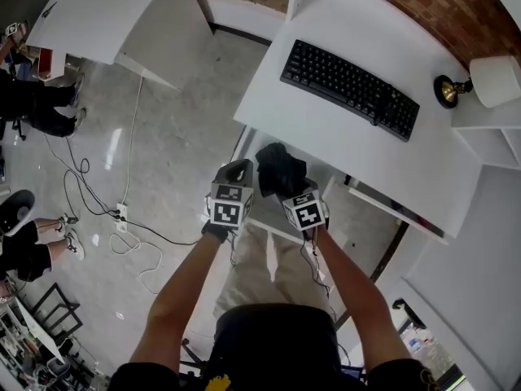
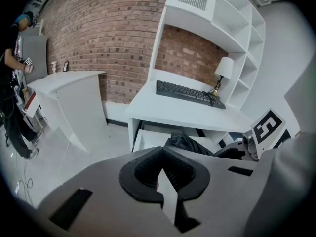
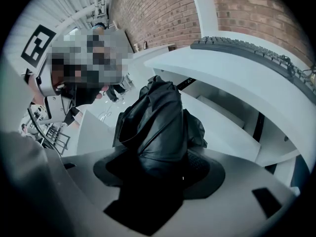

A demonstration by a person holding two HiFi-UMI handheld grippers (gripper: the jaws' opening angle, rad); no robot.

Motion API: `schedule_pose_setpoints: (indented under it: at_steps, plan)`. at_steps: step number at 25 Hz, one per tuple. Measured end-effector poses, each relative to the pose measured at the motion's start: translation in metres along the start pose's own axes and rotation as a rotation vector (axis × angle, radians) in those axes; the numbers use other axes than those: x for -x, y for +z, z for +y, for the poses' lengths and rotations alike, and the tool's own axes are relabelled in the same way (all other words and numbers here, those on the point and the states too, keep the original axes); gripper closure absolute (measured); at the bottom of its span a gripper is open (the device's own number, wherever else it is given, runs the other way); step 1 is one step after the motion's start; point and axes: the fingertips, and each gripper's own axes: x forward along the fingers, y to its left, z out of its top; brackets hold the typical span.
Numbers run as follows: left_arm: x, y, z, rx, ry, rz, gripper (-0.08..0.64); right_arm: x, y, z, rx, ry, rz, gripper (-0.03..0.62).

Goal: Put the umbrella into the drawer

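Now, right tongs clamped on umbrella, left tongs closed, empty

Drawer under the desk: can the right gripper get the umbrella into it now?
Probably yes: the drawer is open, and the right gripper holds the umbrella close above it, nothing between.

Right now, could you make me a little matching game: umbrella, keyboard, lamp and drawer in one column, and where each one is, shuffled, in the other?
Things:
1 umbrella
2 keyboard
3 lamp
4 drawer

Places:
A pulled open under the desk
B standing at the desk's back corner
C clamped in the right gripper's jaws
D lying flat on the desk top

Pairs: 1-C, 2-D, 3-B, 4-A
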Motion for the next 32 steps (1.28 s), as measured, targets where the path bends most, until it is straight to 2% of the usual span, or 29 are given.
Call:
schedule_pose_setpoints:
  at_steps: [7, 14, 24, 26, 27, 28, 32]
  plan:
    - [-0.013, -0.011, 0.003, 0.015, -0.006, 0.014, 0.545, -0.023, -0.008, 0.002, 0.018, 0.006, 0.038, 0.319]
    - [-0.017, -0.021, 0.012, 0.033, 0.004, 0.018, 0.545, -0.043, -0.014, -0.004, -0.010, -0.017, 0.050, 0.321]
    - [-0.021, -0.026, 0.022, 0.053, 0.007, 0.008, 0.545, -0.066, -0.027, -0.007, -0.015, -0.033, 0.086, 0.373]
    - [-0.021, -0.028, 0.025, 0.062, 0.013, 0.010, 0.545, -0.066, -0.025, -0.011, -0.019, -0.061, 0.064, 0.416]
    - [-0.020, -0.028, 0.026, 0.066, 0.013, 0.011, 0.545, -0.065, -0.022, -0.013, -0.019, -0.084, 0.039, 0.537]
    - [-0.020, -0.029, 0.027, 0.069, 0.013, 0.011, 0.545, -0.064, -0.018, -0.014, -0.011, -0.101, 0.018, 0.592]
    - [-0.019, -0.033, 0.030, 0.074, 0.015, 0.015, 0.545, -0.070, -0.010, -0.014, 0.045, -0.103, 0.032, 0.592]
